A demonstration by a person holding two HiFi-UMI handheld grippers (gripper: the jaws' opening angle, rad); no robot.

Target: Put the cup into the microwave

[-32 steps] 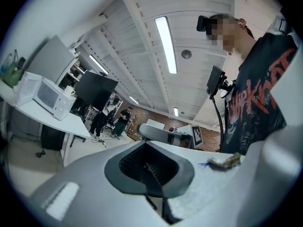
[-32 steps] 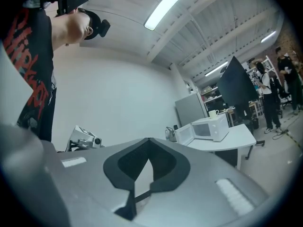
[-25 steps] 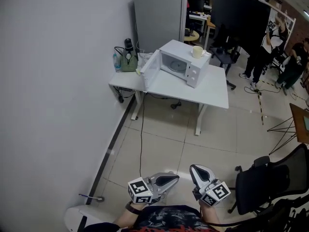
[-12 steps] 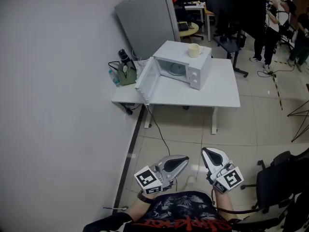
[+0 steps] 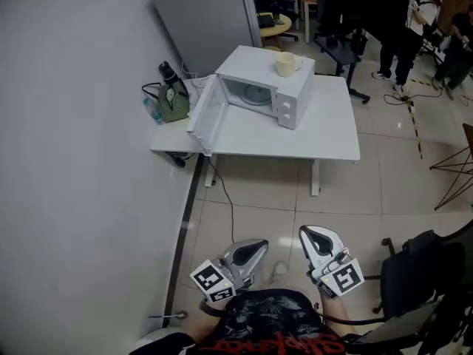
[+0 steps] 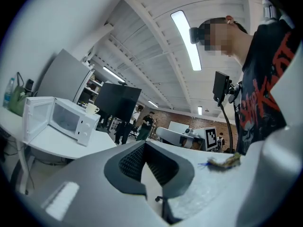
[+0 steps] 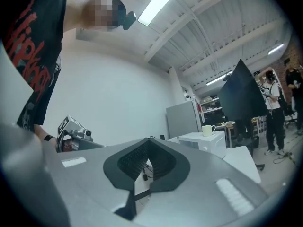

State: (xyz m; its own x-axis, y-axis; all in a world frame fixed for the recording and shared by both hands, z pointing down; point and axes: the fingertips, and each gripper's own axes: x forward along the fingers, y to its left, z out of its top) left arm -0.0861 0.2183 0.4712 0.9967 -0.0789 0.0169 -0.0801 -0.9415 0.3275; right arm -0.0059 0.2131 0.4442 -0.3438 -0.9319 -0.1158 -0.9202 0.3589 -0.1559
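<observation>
**Approach stage, head view.** The left gripper (image 5: 255, 246) and the right gripper (image 5: 314, 235) are held low in front of the person, well apart from the table (image 5: 325, 135). In each gripper view the jaws are seen closed tip to tip, with nothing between them.

The cup (image 5: 285, 64), cream-coloured with its handle turned to the picture's right, is stood upright on the roof of the microwave (image 5: 292, 98).

The microwave door (image 5: 203, 117) is swung wide open to the left, so the cavity is exposed. Only the glass turntable (image 5: 255, 95) is seen inside, and no vessel is seen on it. Whether anything is held in the cup cannot be told.

For the step in hand, three points are judged to matter:
- The table should be neared first.
- One pair of jaws should be opened wide enough to take the cup's wall before contact is made.
- The cup should be kept upright while it is lifted off the roof and carried round to the cavity, with the open door cleared on the way.

A green bag (image 5: 174, 103) and a water bottle (image 5: 151, 109) are stood at the table's left end, well apart from the cup.
</observation>
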